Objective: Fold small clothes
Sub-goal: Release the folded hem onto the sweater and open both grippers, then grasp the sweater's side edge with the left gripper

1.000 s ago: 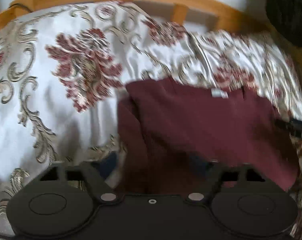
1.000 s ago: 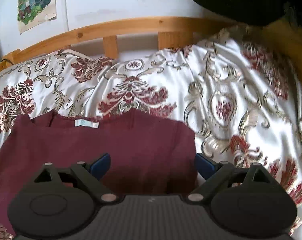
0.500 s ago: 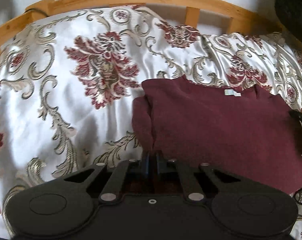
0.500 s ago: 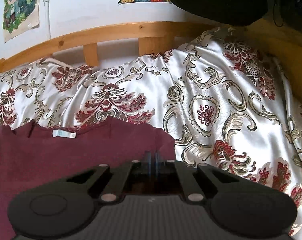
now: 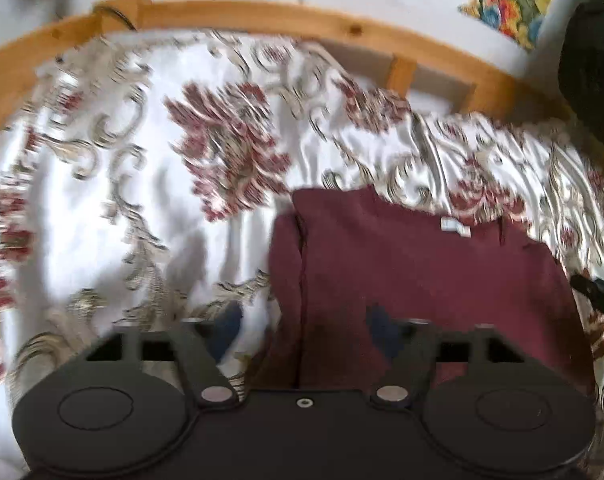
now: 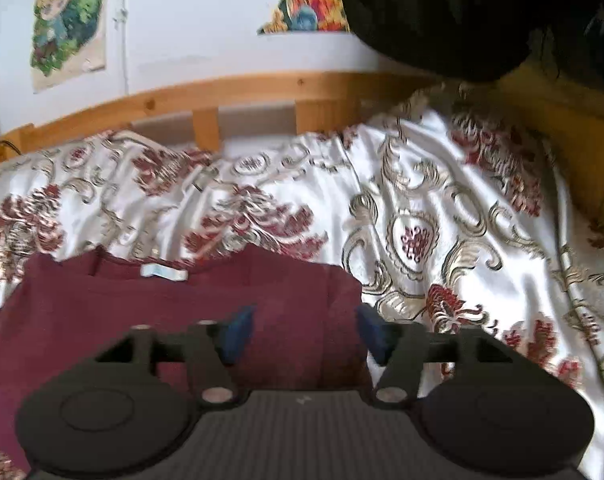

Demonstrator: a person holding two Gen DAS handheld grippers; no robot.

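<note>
I see the maroon garment (image 5: 421, 280) lying flat on the patterned bedspread (image 5: 122, 200), its neck label (image 6: 164, 272) toward the wooden bed rail (image 6: 262, 88) at the far edge. Half a second ago both tools were pinched together low over the cloth; now each has just been opening. My left gripper (image 5: 302, 332) stands with its blue pads apart, straddling the garment's left edge where a folded sleeve (image 5: 284, 264) lies beside the body, one pad over the bedspread, the other over the maroon cloth. No fabric is pinched between them. My right gripper (image 6: 302, 332) is likewise spread wide over the garment's right edge, the left pad above maroon cloth and the right pad above the bedspread, nothing clamped. Both views are more blurred than before, and the garment sits a little farther from the fingers. The sleeve fold on the left looks unchanged.
</note>
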